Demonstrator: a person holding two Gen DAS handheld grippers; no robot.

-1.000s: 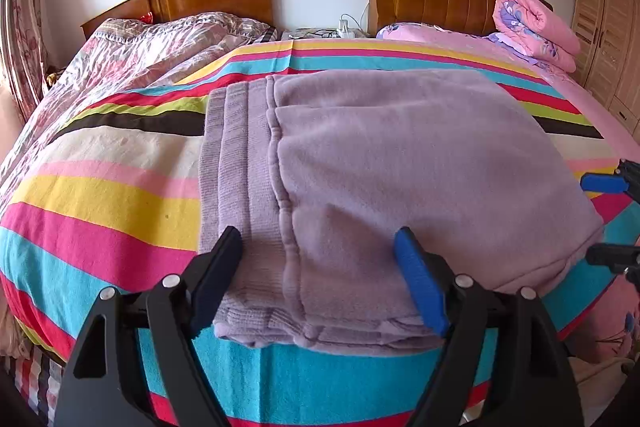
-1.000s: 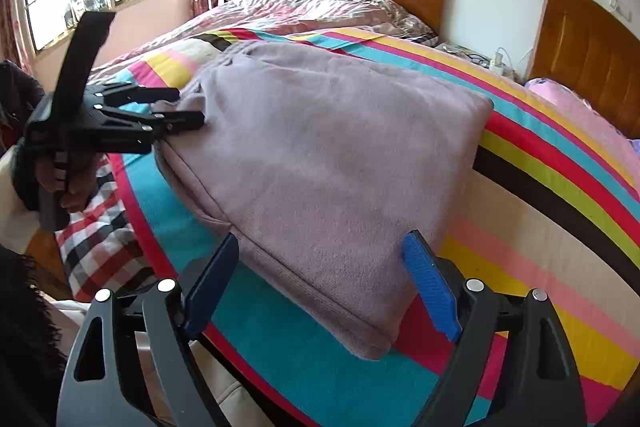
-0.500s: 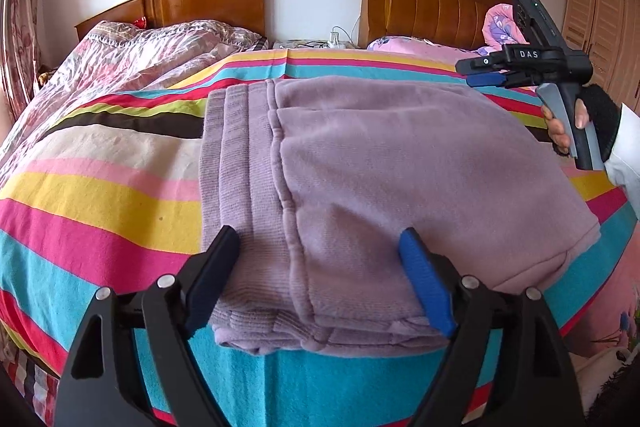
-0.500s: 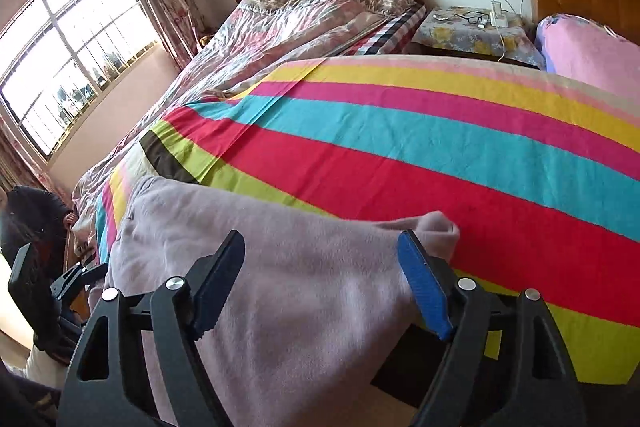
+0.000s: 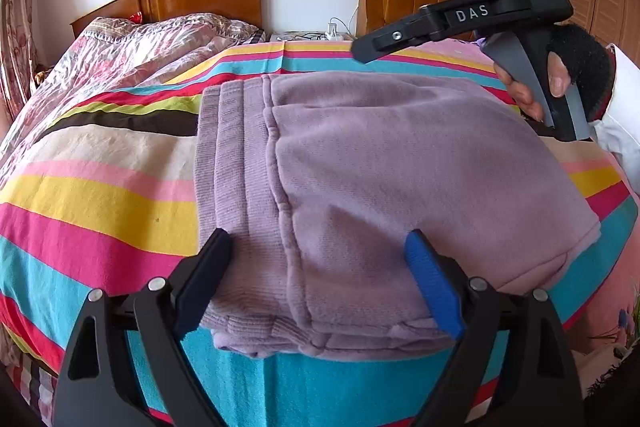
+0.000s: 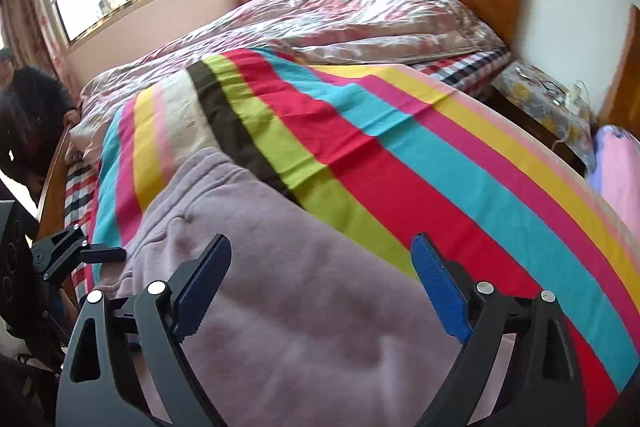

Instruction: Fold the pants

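I see the purple pants lying on the striped bed cover, near the front edge of the bed. They are already folded into a thick, flat pile, with the ribbed waistband along the left side of the pile.

My left gripper sits low at the near edge of the pile. Its jaws are opening, and the near edge of the pants lies between them, but the pads do not press on the cloth. My right gripper hangs over the far part of the pants, pointing down. Its jaws are opening too, and they hold nothing.

I think these pants are soft and fuzzy, like a warm sweater. They look thick and a little heavy for cloth, but nothing I could break. They will bend and droop if I lift just one spot. They will not slip much, because the fuzzy cloth grips the pads.

So I would take hold of the folded edge, pinching all the layers at once. I would use one gripper at each corner, so the pile stays flat and neat.
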